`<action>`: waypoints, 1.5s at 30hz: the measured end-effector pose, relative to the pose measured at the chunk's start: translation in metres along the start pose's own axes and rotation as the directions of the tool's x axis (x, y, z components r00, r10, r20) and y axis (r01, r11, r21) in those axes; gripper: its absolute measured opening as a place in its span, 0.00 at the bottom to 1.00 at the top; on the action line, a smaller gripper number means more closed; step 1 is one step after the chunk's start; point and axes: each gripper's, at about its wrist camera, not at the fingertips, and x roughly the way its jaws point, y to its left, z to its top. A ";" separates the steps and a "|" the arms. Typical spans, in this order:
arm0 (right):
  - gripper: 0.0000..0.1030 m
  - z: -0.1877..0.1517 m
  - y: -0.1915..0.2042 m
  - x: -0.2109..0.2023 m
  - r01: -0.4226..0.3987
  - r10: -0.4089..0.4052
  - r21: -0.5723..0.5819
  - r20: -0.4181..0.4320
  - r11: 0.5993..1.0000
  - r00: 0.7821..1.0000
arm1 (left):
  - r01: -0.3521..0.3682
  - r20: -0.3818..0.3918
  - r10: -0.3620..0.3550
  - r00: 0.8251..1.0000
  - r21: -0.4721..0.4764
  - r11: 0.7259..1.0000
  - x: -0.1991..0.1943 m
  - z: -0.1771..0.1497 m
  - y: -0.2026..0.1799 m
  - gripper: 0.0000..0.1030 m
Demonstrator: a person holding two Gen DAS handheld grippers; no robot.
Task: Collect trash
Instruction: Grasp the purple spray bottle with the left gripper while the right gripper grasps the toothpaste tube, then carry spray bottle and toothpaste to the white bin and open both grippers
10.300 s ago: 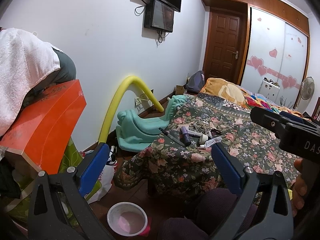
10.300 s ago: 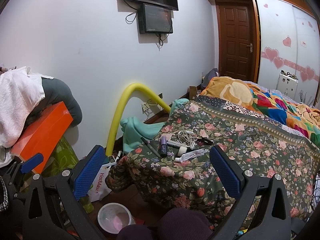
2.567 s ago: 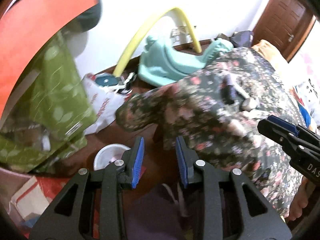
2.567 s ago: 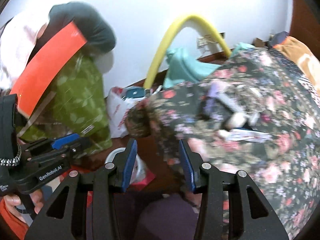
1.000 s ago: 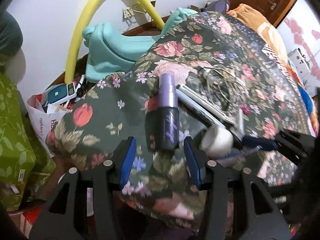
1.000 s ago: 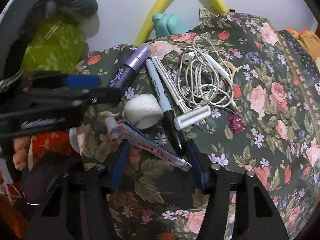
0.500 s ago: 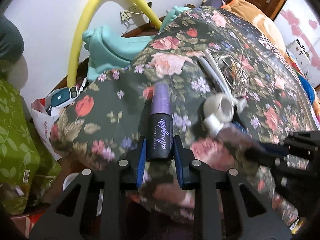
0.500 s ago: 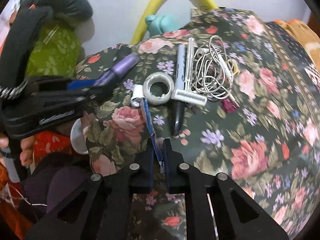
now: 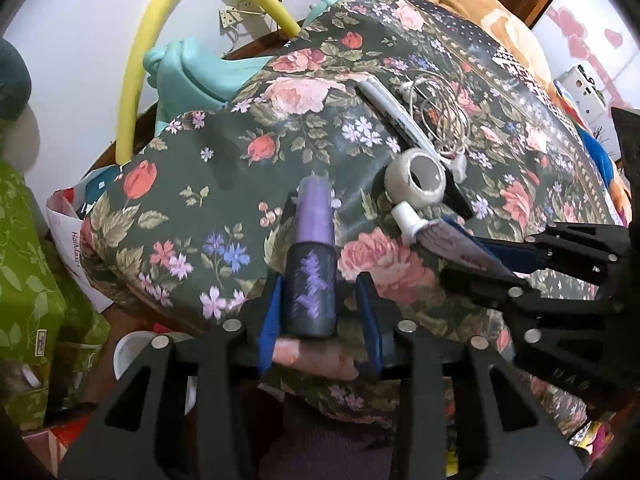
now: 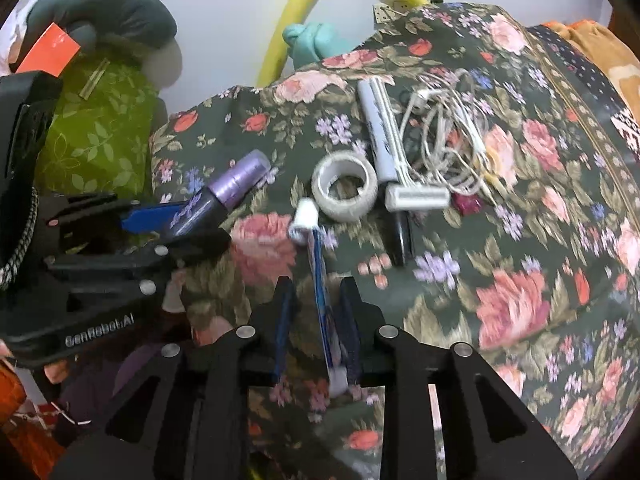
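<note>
Purple bottle [image 9: 310,276] label blurred — unreadable; tube [image 10: 322,288] print smeared, its tail behind the tongs.

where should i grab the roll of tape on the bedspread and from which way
Take the tape roll across its outer wall, coming down from above. It lies nearly flat with its hole facing up, but the tube cap and marker crowd two sides, so set the fingers on the freer sides.

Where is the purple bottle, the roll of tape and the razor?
purple bottle [image 9: 310,280], left wrist view, on its dark lower body.
roll of tape [image 10: 345,192], right wrist view, on the near side of its white ring.
razor [image 10: 417,201], right wrist view, on its white head.
</note>
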 end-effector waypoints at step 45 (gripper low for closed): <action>0.06 0.017 0.251 -0.024 -0.021 0.063 -0.234 0.173 0.972 0.983 | -0.085 0.202 0.141 0.969 -0.264 0.961 -0.149 -0.133 0.182 0.24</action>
